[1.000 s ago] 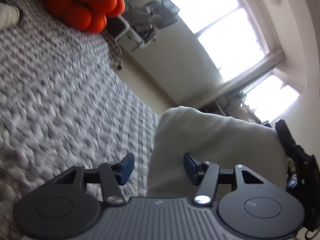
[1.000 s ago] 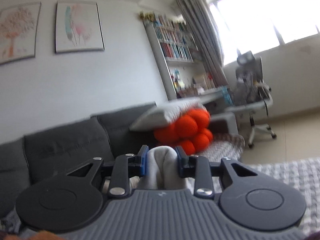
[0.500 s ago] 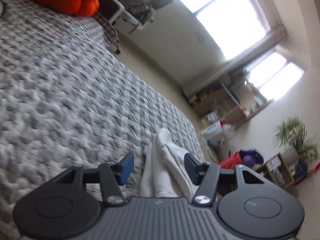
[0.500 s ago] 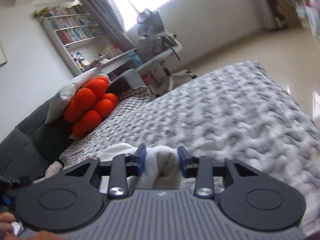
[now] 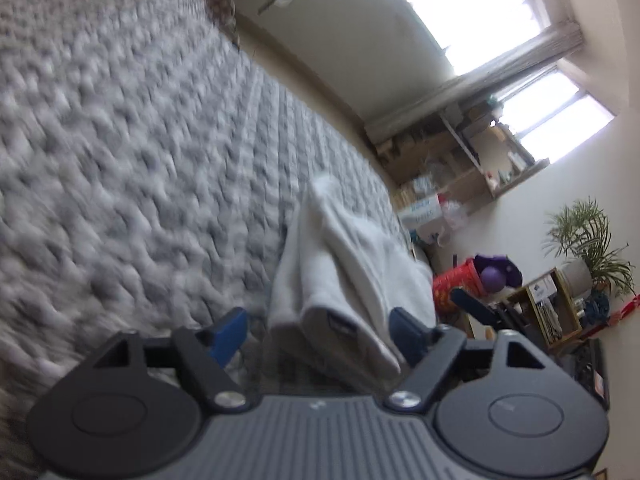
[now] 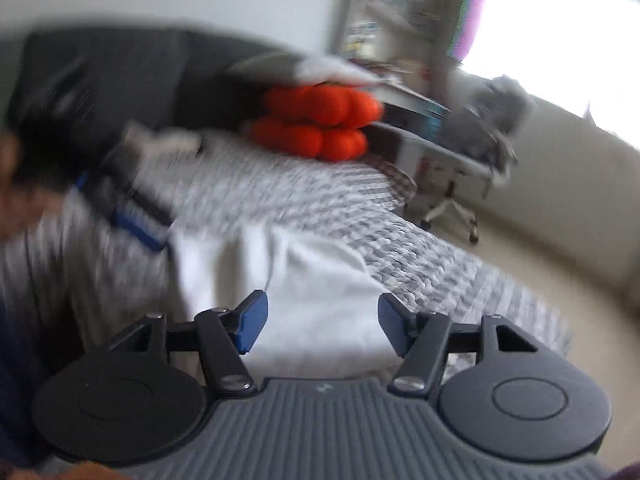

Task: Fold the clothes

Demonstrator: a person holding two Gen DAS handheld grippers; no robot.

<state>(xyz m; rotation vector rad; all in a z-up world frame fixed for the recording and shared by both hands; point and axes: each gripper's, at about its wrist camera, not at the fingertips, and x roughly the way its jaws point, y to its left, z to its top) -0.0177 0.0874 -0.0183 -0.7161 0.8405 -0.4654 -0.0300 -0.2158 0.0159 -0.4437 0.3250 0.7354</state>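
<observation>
Left gripper (image 5: 316, 332) open, blue pads wide apart, low over grey knit blanket (image 5: 120, 140). White folded cloth (image 5: 344, 264) lay on blanket w/ its near end between the pads; touching a pad or not, couldn't tell. Ran as a long strip away from gripper toward far edge of bed. Showed layers stacked on each other at near end. Beyond bed, far right: bright windows (image 5: 480, 12), wooden shelf w/ stuff (image 5: 452, 168), green plant (image 5: 588, 236), red bin (image 5: 456, 284).

Right gripper (image 6: 320, 326) also open, pads far apart, nothing between them but air. Sat just above white cloth (image 6: 304, 288), spread flat on blanket (image 6: 360, 208) in front. Very blurry pic. Saw other gripper's blue pad (image 6: 140, 232) at left, near cloth's left edge. Orange cushion (image 6: 320, 120) at far end of bed, against dark grey sofa (image 6: 100, 76). Office chair (image 6: 472, 168) far right on pale floor, by a bright window (image 6: 560, 24).
</observation>
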